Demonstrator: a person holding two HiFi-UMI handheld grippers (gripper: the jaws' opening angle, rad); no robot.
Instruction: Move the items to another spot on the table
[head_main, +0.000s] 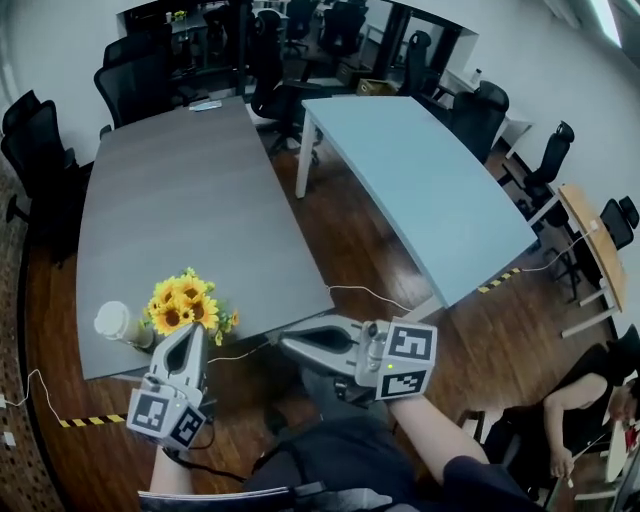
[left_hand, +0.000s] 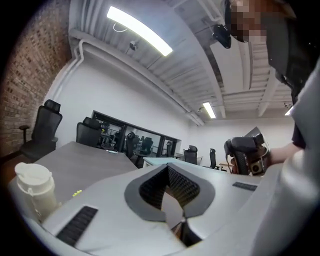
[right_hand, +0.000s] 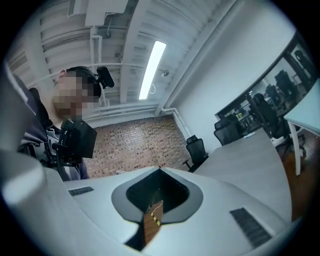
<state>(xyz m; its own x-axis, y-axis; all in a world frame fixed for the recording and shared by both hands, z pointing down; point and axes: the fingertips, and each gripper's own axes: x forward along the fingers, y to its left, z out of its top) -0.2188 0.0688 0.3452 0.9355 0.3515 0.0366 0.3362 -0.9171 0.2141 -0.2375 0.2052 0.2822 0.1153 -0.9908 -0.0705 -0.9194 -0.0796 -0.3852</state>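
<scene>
Head view, items on record: one bunch of sunflowers (head_main: 186, 304), yellow petals round dark centres with green leaves at the edges, its vessel hidden under the blooms; one white cup (head_main: 117, 322) with a white lid, upright. Both stand at the near left corner of the grey worktop (head_main: 180, 200), the cup just beside the flowers on their left. Whether the two touch cannot be told. The left gripper (head_main: 190, 333) is held level at the worktop's near edge, its tips just below the flowers in the picture; contact with them cannot be told. Left gripper view: fingers pressed together, nothing between them, with the cup low at the left. The right gripper (head_main: 284, 343) is off the worktop's near right corner, above the wooden floor (head_main: 370, 265), pointing toward the left gripper. Right gripper view: fingers closed together, empty. Other entries: a pale blue table (head_main: 420, 180) to the right, black office chairs (head_main: 35, 150) round both, and yellow-and-black tape (head_main: 95, 420) on the floor.
</scene>
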